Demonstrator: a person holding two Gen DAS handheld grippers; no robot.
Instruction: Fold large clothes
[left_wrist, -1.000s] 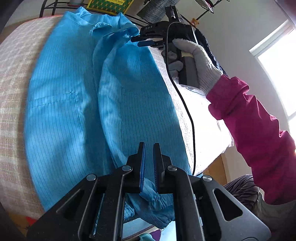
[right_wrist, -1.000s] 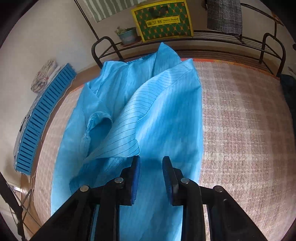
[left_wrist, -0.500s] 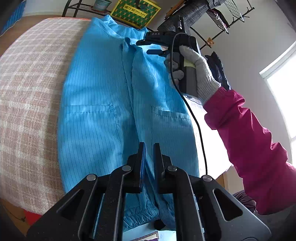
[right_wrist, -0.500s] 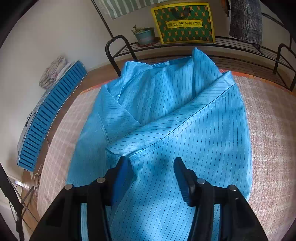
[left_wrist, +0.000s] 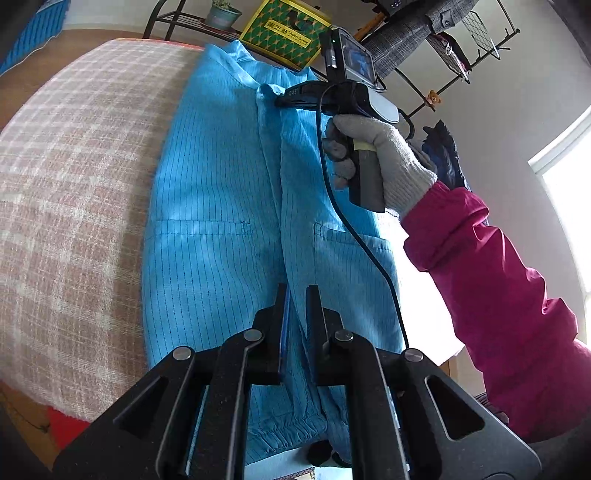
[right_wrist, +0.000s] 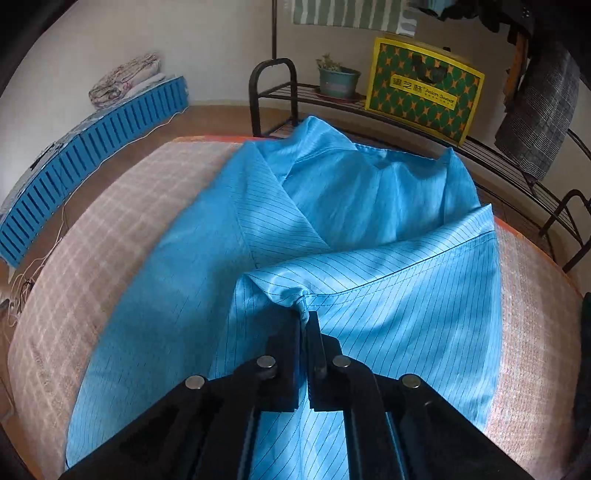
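A large blue pinstriped coat (left_wrist: 221, 206) lies lengthwise on the pink plaid table (left_wrist: 66, 192), collar at the far end, two patch pockets showing. My left gripper (left_wrist: 297, 291) sits at the coat's near hem, its jaws nearly closed on the front edge fold. My right gripper (right_wrist: 305, 320) is shut on a corner of the coat's front panel (right_wrist: 388, 295) near the collar. In the left wrist view the right gripper (left_wrist: 280, 101) is held by a gloved hand over the coat's chest.
A black metal rack (right_wrist: 280, 96) stands behind the table with a plant pot (right_wrist: 338, 79) and a green and yellow box (right_wrist: 424, 92). A blue slatted panel (right_wrist: 85, 147) lies left. A grey checked garment (right_wrist: 535, 122) hangs right. The table's right edge (left_wrist: 417, 295) is beside the coat.
My right gripper went from wide open to shut on the coat's front panel near the collar. The left gripper stayed at the hem while the view swung toward the collar.
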